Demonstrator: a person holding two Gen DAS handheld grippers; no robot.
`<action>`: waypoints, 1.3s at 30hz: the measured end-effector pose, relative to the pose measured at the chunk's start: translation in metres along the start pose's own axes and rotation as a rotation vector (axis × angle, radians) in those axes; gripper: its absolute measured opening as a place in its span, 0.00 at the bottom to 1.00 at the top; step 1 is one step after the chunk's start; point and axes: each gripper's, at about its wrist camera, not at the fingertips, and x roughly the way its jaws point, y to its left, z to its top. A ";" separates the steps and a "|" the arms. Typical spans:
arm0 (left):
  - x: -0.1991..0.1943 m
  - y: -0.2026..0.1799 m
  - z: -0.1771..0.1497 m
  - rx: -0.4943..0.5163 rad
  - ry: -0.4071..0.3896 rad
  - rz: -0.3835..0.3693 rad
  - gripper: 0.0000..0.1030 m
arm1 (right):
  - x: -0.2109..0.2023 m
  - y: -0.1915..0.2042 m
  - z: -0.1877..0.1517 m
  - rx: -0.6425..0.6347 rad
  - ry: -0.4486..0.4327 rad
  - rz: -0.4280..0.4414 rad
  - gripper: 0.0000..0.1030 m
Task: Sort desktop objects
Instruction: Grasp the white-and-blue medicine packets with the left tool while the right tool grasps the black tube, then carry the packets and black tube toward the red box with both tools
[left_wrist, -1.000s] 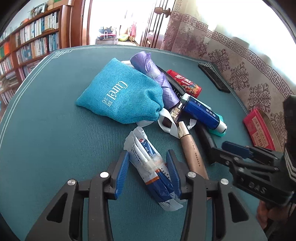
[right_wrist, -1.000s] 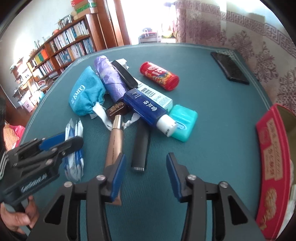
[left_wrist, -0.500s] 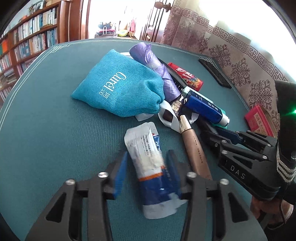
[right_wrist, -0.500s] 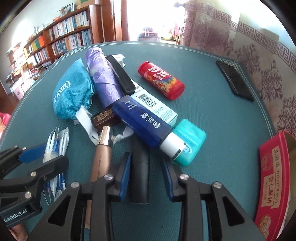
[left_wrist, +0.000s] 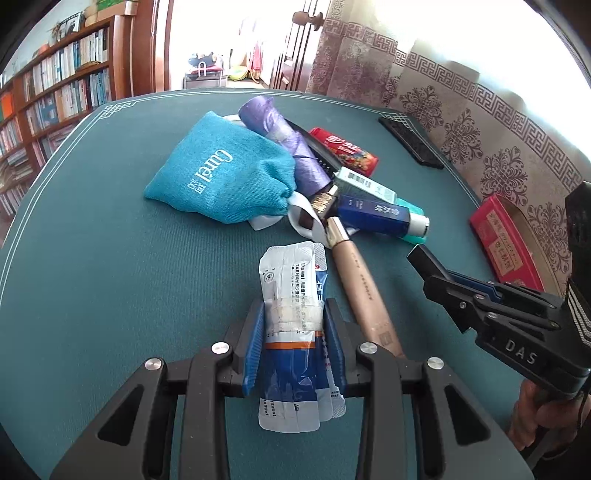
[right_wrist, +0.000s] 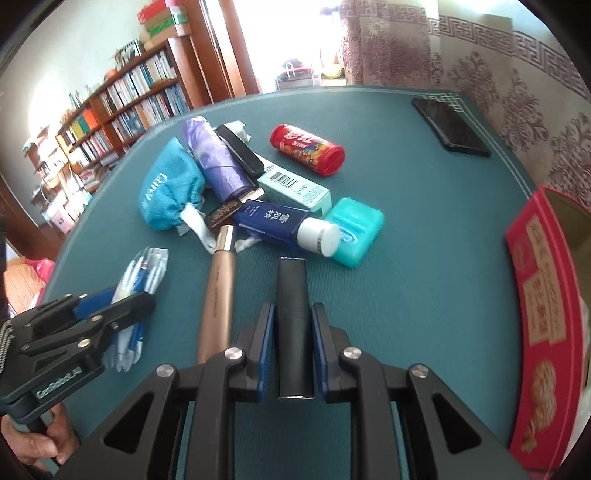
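Note:
A taped bundle of blue-and-white sachets (left_wrist: 291, 273) lies on the green table (left_wrist: 110, 258). My left gripper (left_wrist: 294, 310) has its jaws closing, and the blue pads press on both sides of the bundle. In the right wrist view a black tube (right_wrist: 291, 280) points away from me, with my right gripper (right_wrist: 293, 312) shut on its near half. A gold tube (right_wrist: 218, 291) lies between the two held items. The left gripper (right_wrist: 122, 302) also shows at the lower left of the right wrist view.
Behind lies a pile: a teal pouch (left_wrist: 225, 173), a purple roll (left_wrist: 291, 144), a blue bottle (right_wrist: 273, 221), a teal case (right_wrist: 354, 229), a white carton (right_wrist: 299, 186) and a red candy tube (right_wrist: 306, 147). A black phone (right_wrist: 450, 125) lies far right, and a red box (right_wrist: 539, 295) stands at the right edge.
The left jaws closed in on the sachet bundle, which now lies straight between them. The right gripper moved onto the black tube, shut on it and drew it back from under the blue bottle.

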 end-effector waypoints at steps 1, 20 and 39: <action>-0.001 -0.003 -0.001 0.006 0.000 -0.001 0.33 | -0.004 -0.001 -0.003 0.005 -0.007 0.005 0.21; -0.016 -0.098 -0.006 0.186 -0.020 -0.017 0.33 | -0.080 -0.046 -0.032 0.141 -0.175 -0.072 0.21; -0.017 -0.214 -0.010 0.423 -0.031 -0.110 0.33 | -0.144 -0.137 -0.055 0.311 -0.320 -0.242 0.21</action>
